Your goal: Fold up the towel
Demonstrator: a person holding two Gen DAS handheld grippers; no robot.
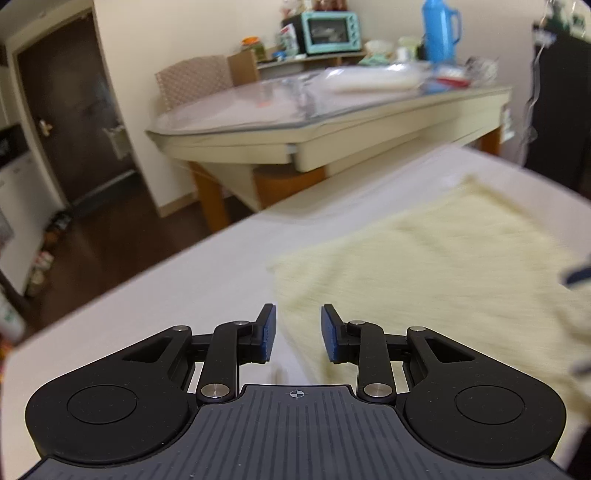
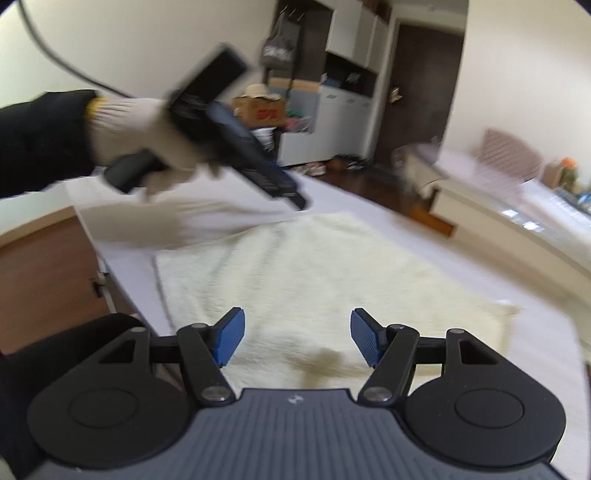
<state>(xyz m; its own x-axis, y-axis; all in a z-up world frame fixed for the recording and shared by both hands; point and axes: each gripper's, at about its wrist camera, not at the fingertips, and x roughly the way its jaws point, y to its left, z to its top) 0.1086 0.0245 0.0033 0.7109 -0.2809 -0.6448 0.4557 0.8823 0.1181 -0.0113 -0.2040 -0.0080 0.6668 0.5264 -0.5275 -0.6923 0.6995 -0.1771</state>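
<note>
A pale yellow towel [image 1: 424,269] lies flat on a white table [image 1: 184,288]; it also shows in the right wrist view [image 2: 314,280]. My left gripper [image 1: 297,332] is open and empty, above the towel's near left edge. My right gripper [image 2: 297,341] is open and empty, above the towel's near edge. In the right wrist view the left gripper's body [image 2: 236,144], held by a gloved hand [image 2: 136,125], hovers over the towel's far left corner, blurred by motion.
A second table [image 1: 332,122] with a glass top, clutter, a teal toaster oven [image 1: 332,31] and a blue thermos [image 1: 439,29] stands beyond the white one. A dark door [image 1: 74,122] and shelves are at the left. A wooden cabinet [image 2: 40,280] sits beside the white table [image 2: 543,332].
</note>
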